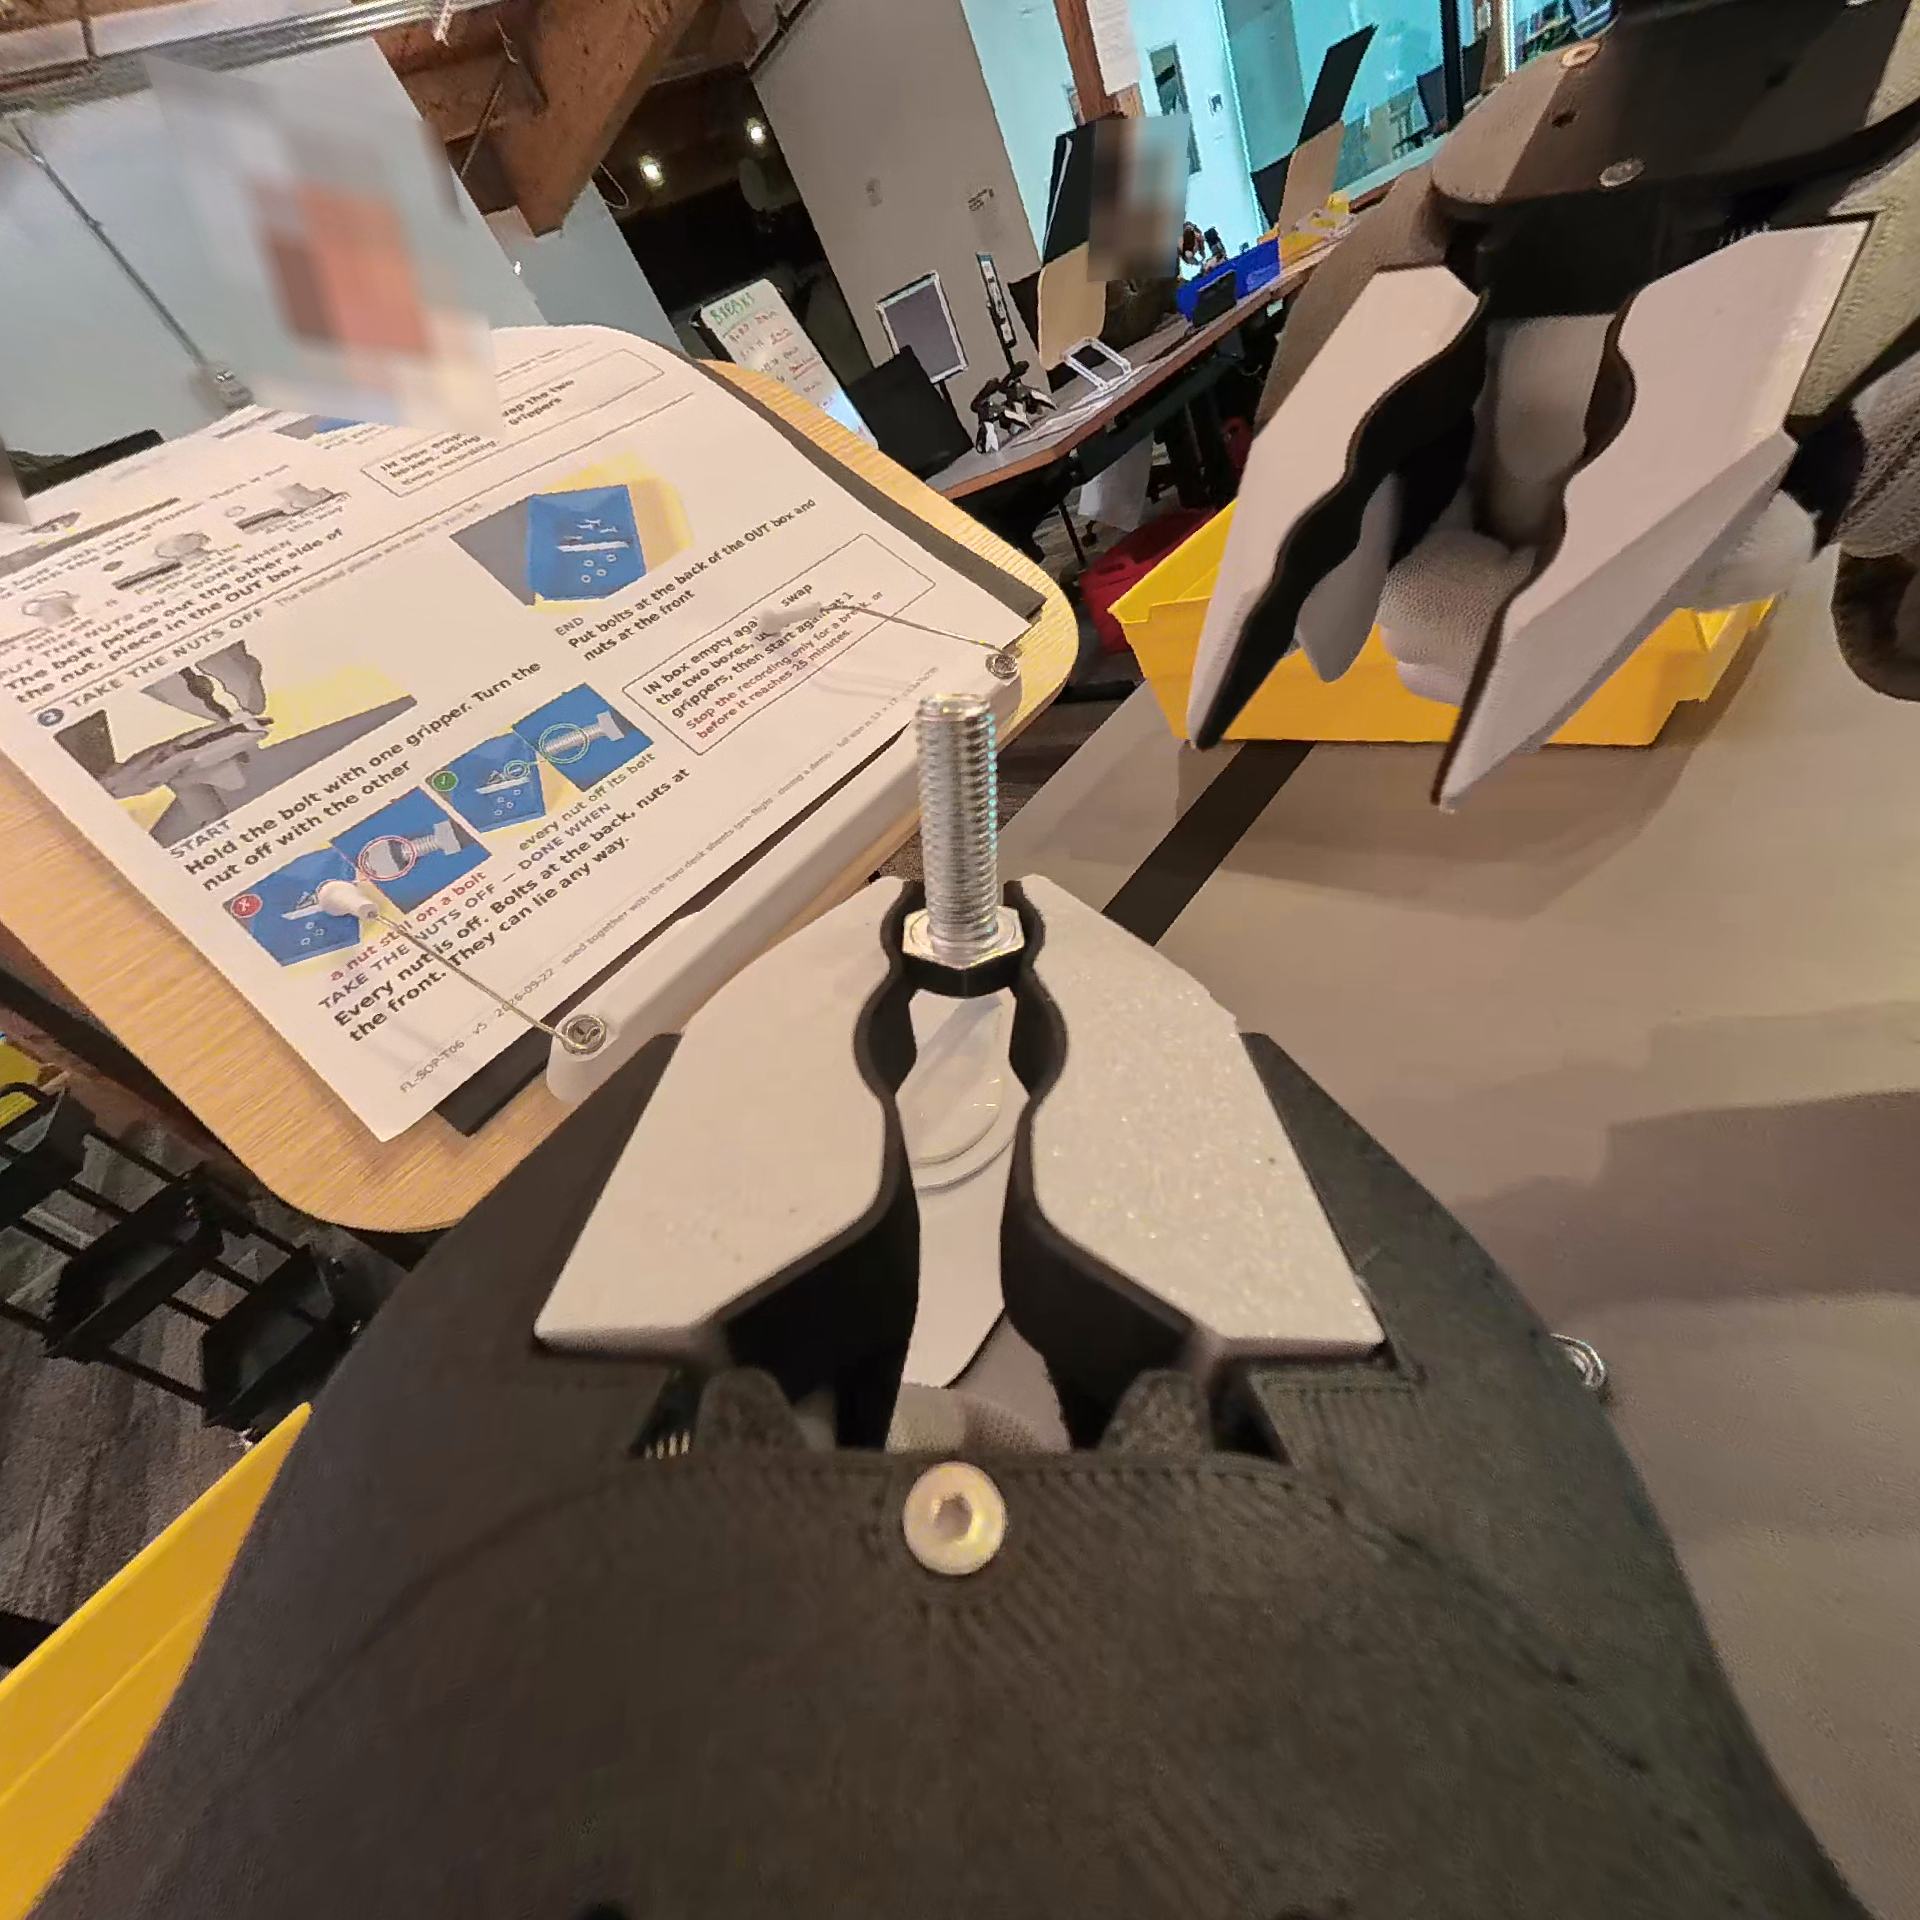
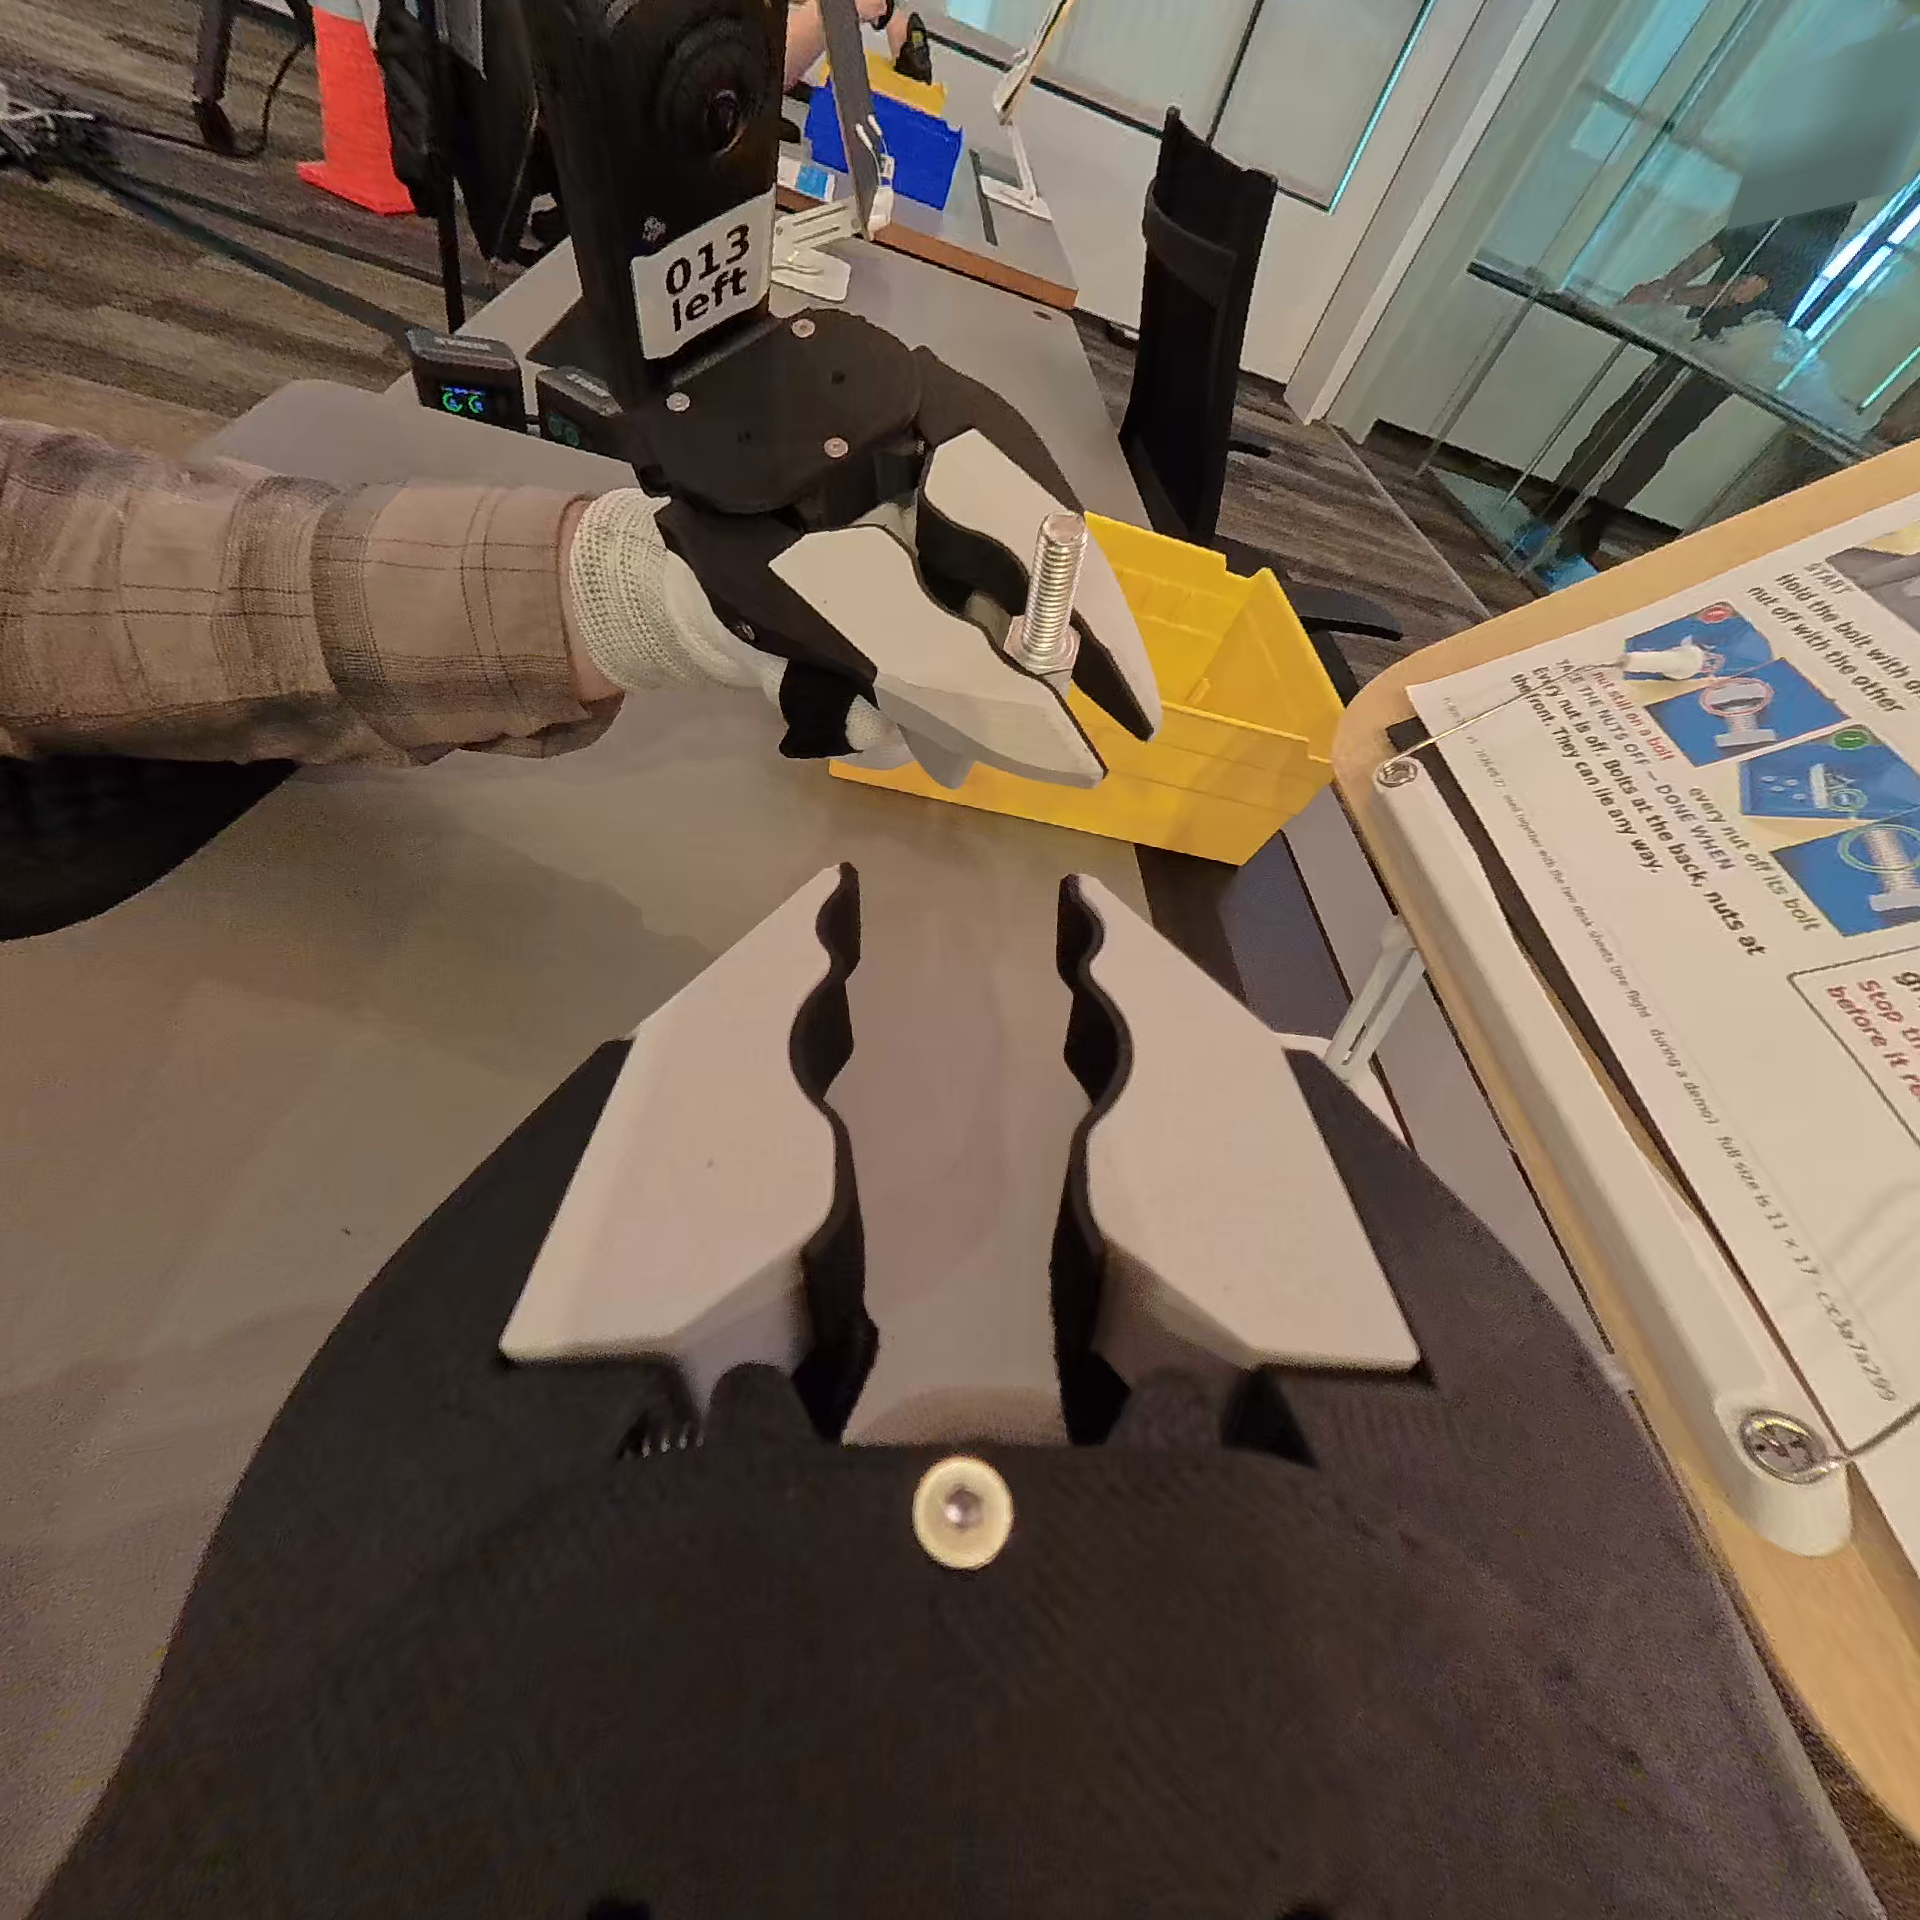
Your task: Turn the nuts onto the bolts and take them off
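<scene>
A silver threaded bolt (image 1: pixel 958 810) stands upright in my left gripper (image 1: pixel 961 904), which is shut on the hex piece at the bolt's base. I cannot tell whether that hex is a nut or the bolt's head. The right wrist view shows the same bolt (image 2: pixel 1049 592) in the left gripper (image 2: pixel 1117 748), held by a gloved hand above the table. My right gripper (image 2: pixel 958 878) is open and empty, its fingers well apart. In the left wrist view it (image 1: pixel 1328 771) hangs up and to the right of the bolt, not touching it.
A yellow bin (image 2: pixel 1226 748) sits on the grey table (image 2: pixel 416 1039) behind the left gripper. A tilted wooden board with an instruction sheet (image 1: pixel 416 727) stands beside the bolt. Another yellow bin edge (image 1: pixel 104 1662) shows at lower left. About 6 centimeters separates my left fingertips from my right.
</scene>
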Action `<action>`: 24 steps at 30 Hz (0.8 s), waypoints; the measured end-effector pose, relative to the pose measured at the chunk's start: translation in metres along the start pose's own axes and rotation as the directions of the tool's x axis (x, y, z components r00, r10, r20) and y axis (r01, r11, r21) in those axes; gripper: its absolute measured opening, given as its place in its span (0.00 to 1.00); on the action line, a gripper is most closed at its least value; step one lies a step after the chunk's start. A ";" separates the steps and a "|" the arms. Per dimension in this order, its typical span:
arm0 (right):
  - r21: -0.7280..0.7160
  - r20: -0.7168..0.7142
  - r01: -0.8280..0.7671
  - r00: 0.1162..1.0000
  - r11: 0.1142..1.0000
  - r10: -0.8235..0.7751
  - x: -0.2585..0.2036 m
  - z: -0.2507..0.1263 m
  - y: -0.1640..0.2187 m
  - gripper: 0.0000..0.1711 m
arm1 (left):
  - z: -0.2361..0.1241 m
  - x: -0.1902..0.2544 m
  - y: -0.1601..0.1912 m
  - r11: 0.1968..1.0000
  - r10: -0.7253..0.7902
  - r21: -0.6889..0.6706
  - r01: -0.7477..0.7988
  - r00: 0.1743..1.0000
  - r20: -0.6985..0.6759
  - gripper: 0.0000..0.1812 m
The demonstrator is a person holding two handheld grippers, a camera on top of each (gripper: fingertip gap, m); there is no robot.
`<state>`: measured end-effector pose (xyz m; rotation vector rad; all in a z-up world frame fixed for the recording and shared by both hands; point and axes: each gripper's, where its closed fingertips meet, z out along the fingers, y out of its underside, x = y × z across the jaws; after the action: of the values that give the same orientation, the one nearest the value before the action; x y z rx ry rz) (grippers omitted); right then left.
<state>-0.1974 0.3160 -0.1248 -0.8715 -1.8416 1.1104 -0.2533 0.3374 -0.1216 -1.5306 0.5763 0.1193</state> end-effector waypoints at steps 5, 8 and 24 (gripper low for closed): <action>-0.028 0.034 0.007 0.999 1.000 -0.006 -0.007 0.008 0.005 0.22 | -0.001 -0.001 -0.001 1.000 0.002 0.001 -0.002 1.000 0.004 0.08; -0.042 0.042 0.027 0.999 0.999 -0.025 -0.010 0.011 0.007 0.22 | -0.002 -0.003 -0.001 1.000 -0.001 0.000 0.001 1.000 0.007 0.08; -0.057 0.059 0.029 0.998 0.998 -0.026 -0.012 0.013 0.011 0.21 | -0.002 -0.001 -0.001 1.000 0.009 -0.004 -0.009 1.000 0.000 0.08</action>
<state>-0.2021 0.3050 -0.1427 -0.8521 -1.9360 1.0803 -0.2543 0.3360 -0.1204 -1.5319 0.5838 0.1276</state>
